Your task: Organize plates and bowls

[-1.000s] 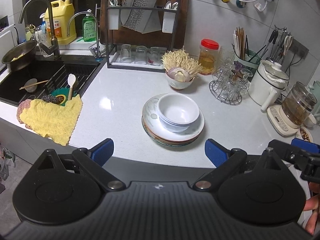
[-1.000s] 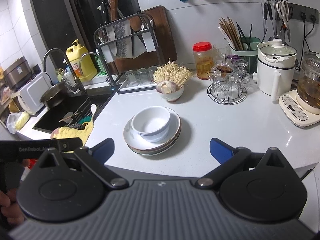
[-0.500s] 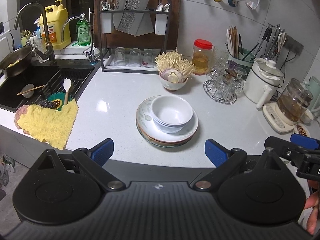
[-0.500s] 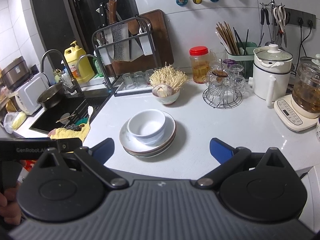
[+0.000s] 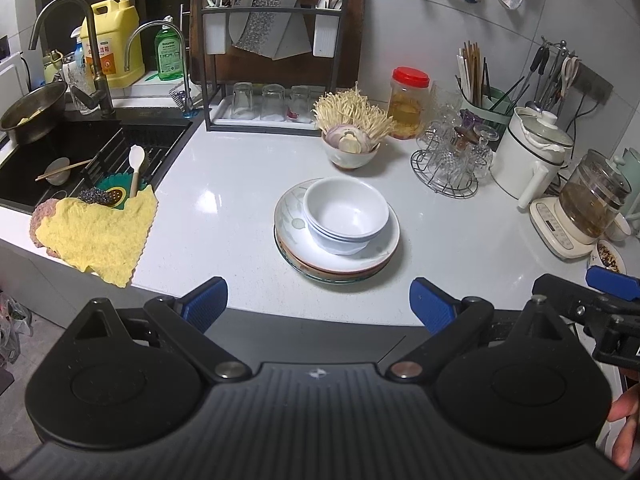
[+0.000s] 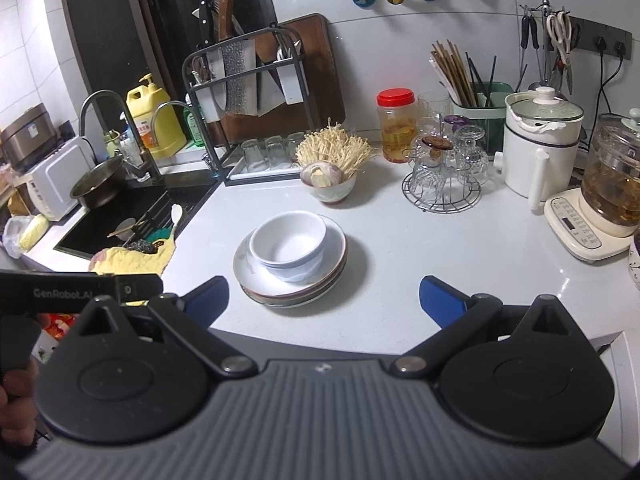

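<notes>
A stack of white bowls (image 5: 346, 216) sits nested on a stack of plates (image 5: 298, 256) in the middle of the white counter (image 5: 224, 216). The same bowls (image 6: 288, 244) and plates (image 6: 256, 284) show in the right wrist view. My left gripper (image 5: 318, 300) is open and empty, held back at the counter's front edge, short of the stack. My right gripper (image 6: 324, 298) is open and empty, also at the front edge, with the stack just ahead and a little left. Each gripper shows at the edge of the other's view.
A bowl of enoki mushrooms and onion (image 5: 352, 140) stands behind the stack. A wire glass rack (image 5: 450, 160), white pot (image 5: 532, 152) and glass kettle (image 5: 588, 208) are to the right. A sink (image 5: 72, 160), yellow cloth (image 5: 96, 236) and knife rack (image 5: 272, 52) are to the left.
Both grippers have drawn back slightly from the counter, so the stack looks a little farther away. Nothing on the counter has moved, and both grippers stay open.
</notes>
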Tool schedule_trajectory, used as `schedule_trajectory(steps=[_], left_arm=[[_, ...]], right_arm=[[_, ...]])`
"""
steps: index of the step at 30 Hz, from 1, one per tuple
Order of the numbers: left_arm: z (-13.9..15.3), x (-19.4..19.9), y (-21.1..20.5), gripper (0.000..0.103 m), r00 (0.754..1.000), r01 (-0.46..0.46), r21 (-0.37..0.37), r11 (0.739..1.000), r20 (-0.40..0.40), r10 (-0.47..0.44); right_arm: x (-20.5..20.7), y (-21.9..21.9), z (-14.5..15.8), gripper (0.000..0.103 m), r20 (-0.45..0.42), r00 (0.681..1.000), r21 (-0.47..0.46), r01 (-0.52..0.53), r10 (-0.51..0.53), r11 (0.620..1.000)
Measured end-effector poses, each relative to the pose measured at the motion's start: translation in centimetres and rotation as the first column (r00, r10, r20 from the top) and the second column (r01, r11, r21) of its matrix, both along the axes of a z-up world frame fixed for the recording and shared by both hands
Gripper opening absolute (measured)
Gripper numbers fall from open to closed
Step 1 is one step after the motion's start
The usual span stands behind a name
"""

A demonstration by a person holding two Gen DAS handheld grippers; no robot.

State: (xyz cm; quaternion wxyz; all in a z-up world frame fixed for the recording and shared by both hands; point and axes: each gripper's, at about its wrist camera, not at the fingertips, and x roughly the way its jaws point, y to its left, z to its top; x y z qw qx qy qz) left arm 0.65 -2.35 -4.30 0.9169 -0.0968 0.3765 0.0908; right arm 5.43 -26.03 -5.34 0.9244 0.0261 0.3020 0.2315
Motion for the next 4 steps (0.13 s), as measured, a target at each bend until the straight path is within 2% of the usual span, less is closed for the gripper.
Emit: schedule_trajectory(steps=[4], left_arm=[[-0.04,0.3,-0.13,0.099,1.0,0.014,-0.002,1.0,-0.005,-0.014]], right_arm=[[0.01,-0.04,-0.02,0.103,-0.003,1.0,0.005,0.006,-0.006,1.0]])
